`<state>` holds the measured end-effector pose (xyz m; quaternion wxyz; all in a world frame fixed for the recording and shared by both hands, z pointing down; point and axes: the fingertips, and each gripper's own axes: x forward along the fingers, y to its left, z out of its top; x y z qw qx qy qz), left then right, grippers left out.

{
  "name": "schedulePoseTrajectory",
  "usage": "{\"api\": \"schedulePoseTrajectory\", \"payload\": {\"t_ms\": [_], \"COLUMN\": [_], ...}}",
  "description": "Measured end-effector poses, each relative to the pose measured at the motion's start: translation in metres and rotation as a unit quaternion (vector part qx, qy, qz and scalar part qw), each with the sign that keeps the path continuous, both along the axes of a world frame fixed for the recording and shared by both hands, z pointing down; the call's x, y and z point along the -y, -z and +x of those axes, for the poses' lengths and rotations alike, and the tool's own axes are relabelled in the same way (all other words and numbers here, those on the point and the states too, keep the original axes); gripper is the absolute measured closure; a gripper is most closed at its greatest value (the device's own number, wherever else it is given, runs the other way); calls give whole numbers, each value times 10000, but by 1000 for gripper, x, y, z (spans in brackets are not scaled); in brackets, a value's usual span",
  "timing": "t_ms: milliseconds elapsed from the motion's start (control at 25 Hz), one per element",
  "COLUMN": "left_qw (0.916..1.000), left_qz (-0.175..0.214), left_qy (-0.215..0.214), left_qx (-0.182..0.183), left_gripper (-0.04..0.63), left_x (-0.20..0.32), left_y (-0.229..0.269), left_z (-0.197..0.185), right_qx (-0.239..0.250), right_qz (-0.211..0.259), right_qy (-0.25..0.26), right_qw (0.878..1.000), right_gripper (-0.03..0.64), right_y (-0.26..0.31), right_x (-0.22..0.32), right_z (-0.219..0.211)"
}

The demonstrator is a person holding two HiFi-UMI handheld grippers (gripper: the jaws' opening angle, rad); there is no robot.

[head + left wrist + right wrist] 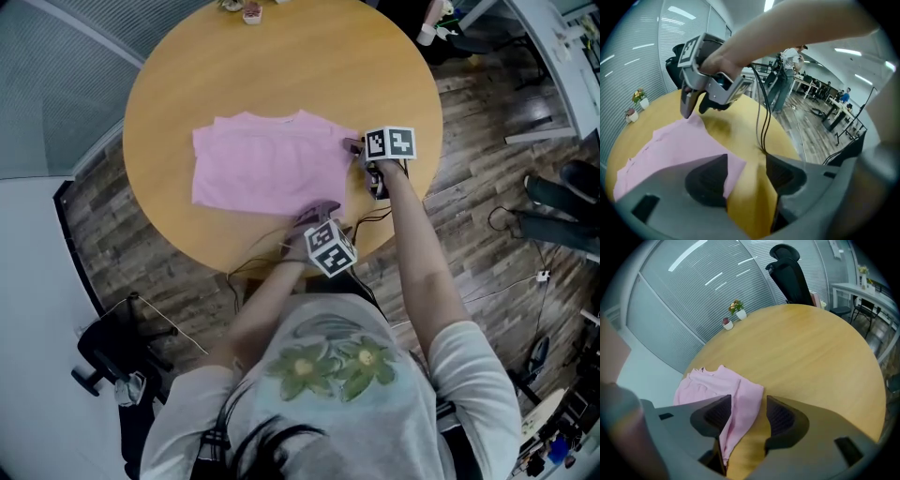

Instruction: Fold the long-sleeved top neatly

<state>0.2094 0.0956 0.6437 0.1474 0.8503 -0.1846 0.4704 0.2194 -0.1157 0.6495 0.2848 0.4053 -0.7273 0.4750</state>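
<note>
- Left gripper [745, 161]: jaws apart, nothing clamped. In its own view the near corner of the top [670, 150] lies under and just past the left pad; the rest of the gap shows bare counter [736, 122].
- Head view: left gripper [317, 212] sits at the top's [267, 169] 5 o'clock corner, pointing steeply down.
- Right gripper [747, 401]: jaws apart, no clamp. An edge of the top [712, 380] runs down between them along the left pad; the right pad is clear of the cloth, over the counter [801, 348].
- Head view: right gripper [356, 146] is at the top's 3 o'clock edge. In the left gripper view the right gripper [691, 108] has its tips at the far corner of the cloth.
- Top: pink, folded to a rough rectangle, flat on the round wooden counter [281, 75], near centre and a little toward 6 o'clock.
- Cable [761, 117] hangs from the right gripper across the counter.
- Small potted plants [738, 309] stand at the counter's 12 o'clock rim [251, 11].
- Black chair [790, 273] stands beyond the counter.
</note>
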Motion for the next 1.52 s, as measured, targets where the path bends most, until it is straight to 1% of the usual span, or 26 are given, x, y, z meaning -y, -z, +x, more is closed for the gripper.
{"api": "schedulePoseTrajectory", "payload": {"t_ms": [80,200,400,440,480,520,600,640,680,880,1080,1240,1360,1520], "left_qw": [10000,9997,9984,9983,9983,9981,9968,9960,9953,9934,9931,9909,9877,9783], "left_qz": [20,49,-50,-45,-40,-28,60,98,83,-329,-344,-373,-400,-540], "left_qy": [-4,134,357,371,404,468,673,784,870,1099,1102,1187,1312,1635], "left_qx": [94,209,438,438,426,412,419,427,408,52,-228,-519,-749,-1152], "left_gripper": [357,357,364,364,366,373,418,488,538,560,563,563,563,563], "left_x": [-1,5,8,9,9,11,17,21,24,25,26,28,31,38], "left_y": [-7,-15,-36,-37,-37,-37,-35,-33,-33,-27,-2,19,37,57], "left_z": [5,7,3,2,2,1,-3,-7,-9,-15,-20,-28,-39,-60], "right_qx": [-96,-299,-322,-386,-448,-482,-430,-358,-282,-136,-60,60,182,528], "right_qz": [-18,-83,-102,-81,-54,-25,5,6,3,84,245,302,296,306], "right_qy": [239,615,693,749,808,848,838,795,746,676,646,522,409,149], "right_qw": [9997,9976,9970,9964,9957,9952,9956,9962,9968,9976,9976,9982,9986,9980], "right_gripper": [388,388,397,435,504,532,562,572,576,581,581,581,583,584], "right_y": [-4,-9,-14,-15,-15,-16,-17,-17,-17,-10,5,17,27,43], "right_x": [0,-2,0,-1,-2,-3,-5,-6,-5,-3,0,1,2,5], "right_z": [-4,-9,-9,-8,-7,-5,-4,-4,-5,-5,-7,-9,-12,-16]}}
